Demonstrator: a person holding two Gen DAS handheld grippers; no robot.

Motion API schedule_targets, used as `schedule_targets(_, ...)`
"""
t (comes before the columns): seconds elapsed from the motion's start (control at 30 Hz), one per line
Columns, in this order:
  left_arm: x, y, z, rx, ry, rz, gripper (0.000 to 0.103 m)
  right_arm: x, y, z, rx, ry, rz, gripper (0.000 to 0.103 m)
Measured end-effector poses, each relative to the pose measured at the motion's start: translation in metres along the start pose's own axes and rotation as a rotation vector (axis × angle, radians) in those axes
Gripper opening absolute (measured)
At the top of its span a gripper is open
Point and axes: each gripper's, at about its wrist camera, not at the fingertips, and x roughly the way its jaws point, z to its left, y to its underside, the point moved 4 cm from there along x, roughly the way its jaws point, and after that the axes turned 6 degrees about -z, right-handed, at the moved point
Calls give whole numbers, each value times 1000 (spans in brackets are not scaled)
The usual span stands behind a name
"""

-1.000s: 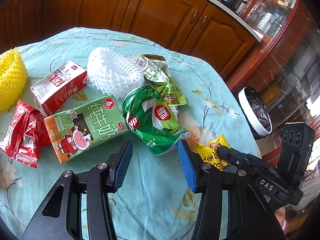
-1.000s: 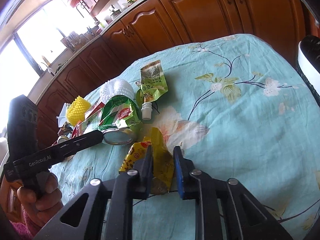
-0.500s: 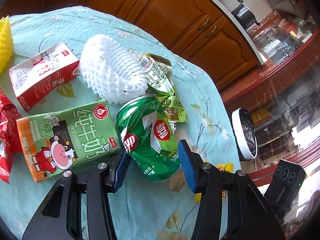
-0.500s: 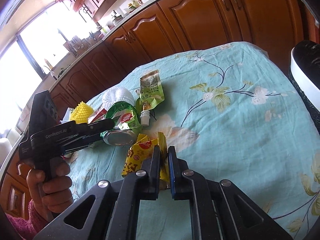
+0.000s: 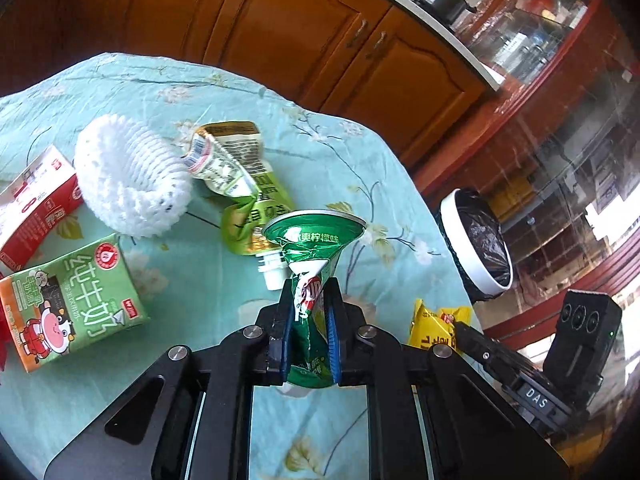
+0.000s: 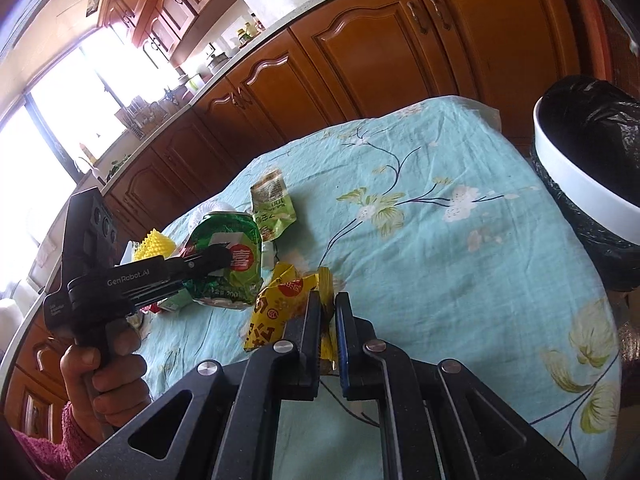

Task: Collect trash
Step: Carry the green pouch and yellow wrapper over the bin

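Both grippers were loaded. Our left gripper [image 5: 307, 312] was clamped on the crushed green can [image 5: 314, 240], pads pinching its waist; the can's long axis ran straight out along the fingers, flared rim end pointing away from us and off the desk [image 5: 200, 280]. Our right gripper [image 6: 328, 312] was clamped on the yellow wrapper [image 6: 280, 296], which stuck out forward-left of the pads, its lower edge close to the cloth; we couldn't tell whether it touched.

Landmark: the trash bin [image 5: 476, 240], white rim, black liner, standing off the desk's edge.
- From the left wrist view the bin lay ahead and to the right of the can, past the desk edge, clearly apart.
- From the right wrist view the bin [image 6: 580, 184] sat up and to the right of the wrapper, also well apart.
- Right gripper looked the nearer one to the bin, so we judged it should drop first; the left one would have to swing right across the desk corner.

Left on the desk, on the far side from the bin: green pouch [image 5: 248, 184], white foam net [image 5: 128, 184], green milk carton [image 5: 72, 300], red carton [image 5: 36, 208].

Risk, our guess: the can was held only by its crumpled middle, so it might pivot.
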Motion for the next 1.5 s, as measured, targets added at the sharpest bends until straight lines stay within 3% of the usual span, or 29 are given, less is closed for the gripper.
schedule_targets(0.3, 6, -2, -68, 182, 45, -4, 12, -28, -14, -26, 28, 48, -62, 6)
schedule_targets(0.9, 47, -1, -151, 323, 136, 51, 12, -84, -38, -89, 91, 174, -179, 6)
schedule_targets(1.5, 98, -16, -229, 436, 186, 100, 12, -120, -62, -151, 135, 290, -239, 6)
